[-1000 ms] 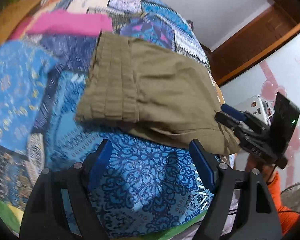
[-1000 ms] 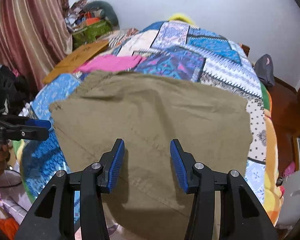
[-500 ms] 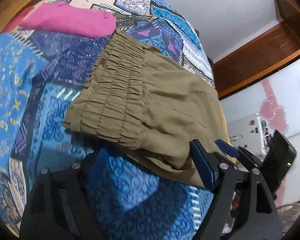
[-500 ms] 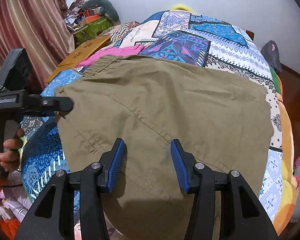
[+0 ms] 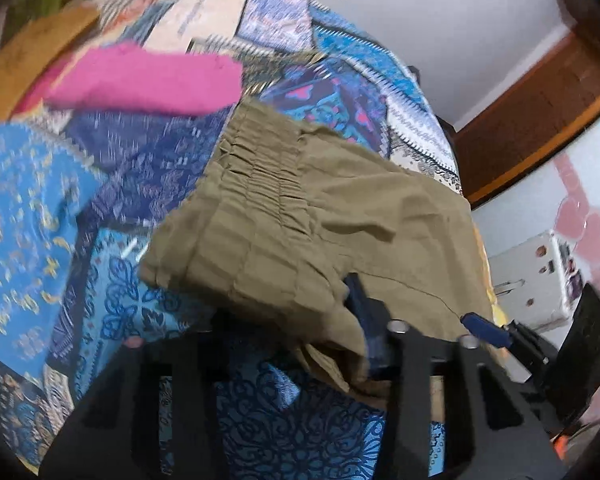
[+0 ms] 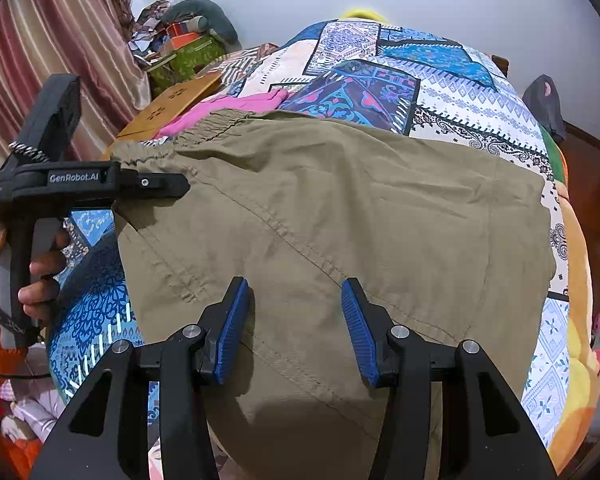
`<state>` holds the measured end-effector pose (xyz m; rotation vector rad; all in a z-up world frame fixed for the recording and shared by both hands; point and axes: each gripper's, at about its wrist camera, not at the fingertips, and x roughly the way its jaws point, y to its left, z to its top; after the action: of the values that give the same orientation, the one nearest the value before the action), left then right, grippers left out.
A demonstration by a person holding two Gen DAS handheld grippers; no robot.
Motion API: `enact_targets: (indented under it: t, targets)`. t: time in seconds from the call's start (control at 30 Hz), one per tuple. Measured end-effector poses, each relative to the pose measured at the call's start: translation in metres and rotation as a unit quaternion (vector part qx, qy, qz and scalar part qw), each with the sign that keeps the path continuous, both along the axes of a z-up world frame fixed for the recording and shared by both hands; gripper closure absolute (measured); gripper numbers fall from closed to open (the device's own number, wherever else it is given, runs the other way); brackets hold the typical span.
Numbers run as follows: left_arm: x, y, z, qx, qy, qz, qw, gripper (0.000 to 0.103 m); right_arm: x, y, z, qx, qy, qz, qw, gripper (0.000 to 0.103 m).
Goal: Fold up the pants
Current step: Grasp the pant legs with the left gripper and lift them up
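One pair of olive pants (image 6: 340,216) lies spread flat, waistband (image 5: 260,184) gathered.

one olive pants (image 6: 340,216); one pink cloth (image 5: 148,80); one patchwork bedspread (image 6: 440,80); two grippers: left gripper (image 6: 180,185), right gripper (image 6: 296,328); one brown board (image 6: 172,104)
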<state>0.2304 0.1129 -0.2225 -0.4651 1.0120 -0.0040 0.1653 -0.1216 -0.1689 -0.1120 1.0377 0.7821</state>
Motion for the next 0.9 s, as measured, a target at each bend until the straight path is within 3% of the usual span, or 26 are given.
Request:
enact_targets:
  t: [0.1, 0.2, 0.37, 0.53, 0.67, 0.9]
  targets:
    - [-0.004, -0.015, 0.014, 0.061, -0.026, -0.015, 0.9977, 0.080, 0.001, 0.002, 0.002, -0.001, 0.003, 0.000, 1.000, 0.058]
    - [-0.012, -0.022, 0.030, 0.109, -0.049, -0.018, 0.9927, 0.082, 0.001, 0.007, 0.004, 0.000, 0.004, 0.007, 1.000, 0.058]
    - [-0.032, -0.002, 0.058, 0.156, -0.080, 0.018, 0.9844, 0.085, -0.002, 0.025, 0.008, 0.011, 0.003, 0.030, 0.999, 0.058]
    - [-0.061, 0.007, 0.092, 0.232, -0.117, 0.032, 0.9652, 0.086, -0.011, 0.057, 0.009, 0.016, -0.002, 0.067, 0.998, 0.058]
    - [-0.073, -0.011, 0.103, 0.306, -0.133, 0.005, 0.9428, 0.086, -0.019, 0.070, 0.013, 0.007, -0.010, 0.084, 0.996, 0.058]
    - [-0.071, -0.047, 0.110, 0.365, -0.162, -0.040, 0.9160, 0.086, -0.018, 0.023, 0.026, 0.013, -0.015, 0.032, 0.999, 0.058]
